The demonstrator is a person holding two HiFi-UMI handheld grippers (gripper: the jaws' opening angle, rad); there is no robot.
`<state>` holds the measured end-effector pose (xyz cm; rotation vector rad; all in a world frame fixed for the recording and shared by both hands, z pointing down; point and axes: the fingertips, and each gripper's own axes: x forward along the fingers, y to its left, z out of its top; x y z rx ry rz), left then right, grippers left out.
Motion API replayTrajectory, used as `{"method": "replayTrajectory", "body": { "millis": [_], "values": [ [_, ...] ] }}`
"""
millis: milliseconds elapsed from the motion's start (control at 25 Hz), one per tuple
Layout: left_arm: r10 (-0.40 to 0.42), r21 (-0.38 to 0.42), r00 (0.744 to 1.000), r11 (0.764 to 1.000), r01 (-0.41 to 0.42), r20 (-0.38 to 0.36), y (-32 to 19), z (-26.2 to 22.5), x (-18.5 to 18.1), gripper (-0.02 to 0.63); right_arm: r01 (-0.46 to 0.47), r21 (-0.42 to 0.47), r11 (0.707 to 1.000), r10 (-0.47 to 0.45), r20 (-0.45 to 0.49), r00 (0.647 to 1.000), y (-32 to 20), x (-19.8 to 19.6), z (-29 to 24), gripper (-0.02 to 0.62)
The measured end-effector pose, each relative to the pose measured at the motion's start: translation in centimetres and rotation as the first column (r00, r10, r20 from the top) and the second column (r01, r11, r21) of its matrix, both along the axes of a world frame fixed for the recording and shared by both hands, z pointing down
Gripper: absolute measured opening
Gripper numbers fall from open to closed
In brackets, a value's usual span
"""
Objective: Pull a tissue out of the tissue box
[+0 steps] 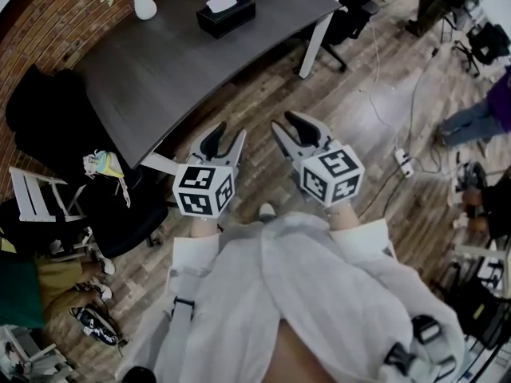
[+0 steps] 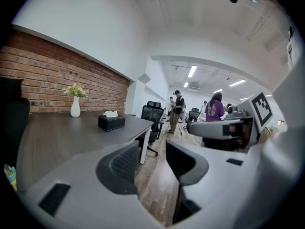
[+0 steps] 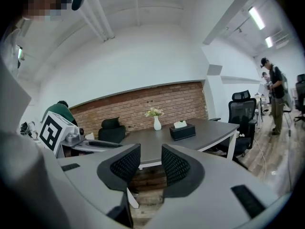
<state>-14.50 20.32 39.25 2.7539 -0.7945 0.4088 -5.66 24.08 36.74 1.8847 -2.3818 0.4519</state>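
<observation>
**Both grippers wide open and empty, well short of the table**

A dark grey wooden table (image 1: 160,70) with a curved edge and white legs stands against a red brick wall (image 1: 40,22), on a floor of mixed brown wood planks (image 1: 359,102). Near the table's far end sits the black rectangular tissue box (image 1: 226,16), with a white tissue (image 1: 221,1) standing out of its top. A white ceramic vase of pale flowers (image 1: 144,5) stands near the box on the wall side, not touching it.

The left gripper (image 1: 231,131) and the right gripper (image 1: 283,121) are held side by side over the floor, before the table's near edge and well apart from the box. Each has its jaws spread wide, with nothing between the pads.

A black mesh office chair (image 2: 152,116) stands at the table's far corner. A white cable runs across the planks to a white power strip (image 1: 403,162). Beyond lies an open office — white walls, long ceiling strip lights (image 2: 192,71) — where several people (image 2: 178,109) stand in the aisle.
</observation>
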Motion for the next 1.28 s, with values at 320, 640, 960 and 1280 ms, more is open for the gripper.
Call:
{"method": "replayTrajectory", "body": {
  "millis": [320,640,960,1280],
  "values": [
    [0.002,-0.007,1.0,1.0,-0.001,0.021,-2.5,0.7,2.4,0.161,-0.005,-0.039,0.999,0.006,0.031,0.999,-2.4,2.8,1.8,0.117],
    [0.023,-0.028,0.999,0.999,-0.021,0.039,-5.1,2.1,4.3,0.163,-0.039,-0.068,0.997,0.042,0.039,0.998,-4.2,4.9,3.4,0.117],
    [0.054,-0.018,0.998,0.998,-0.054,0.015,-11.4,1.8,7.8,0.163,-0.073,-0.066,0.995,0.075,0.029,0.997,-9.9,7.7,3.6,0.117],
    [0.106,-0.01,0.994,0.994,-0.107,-0.017,-19.7,-0.2,10.9,0.163,-0.097,-0.07,0.993,0.096,-0.012,0.995,-18.1,9.8,2.4,0.117]
  ]
}}
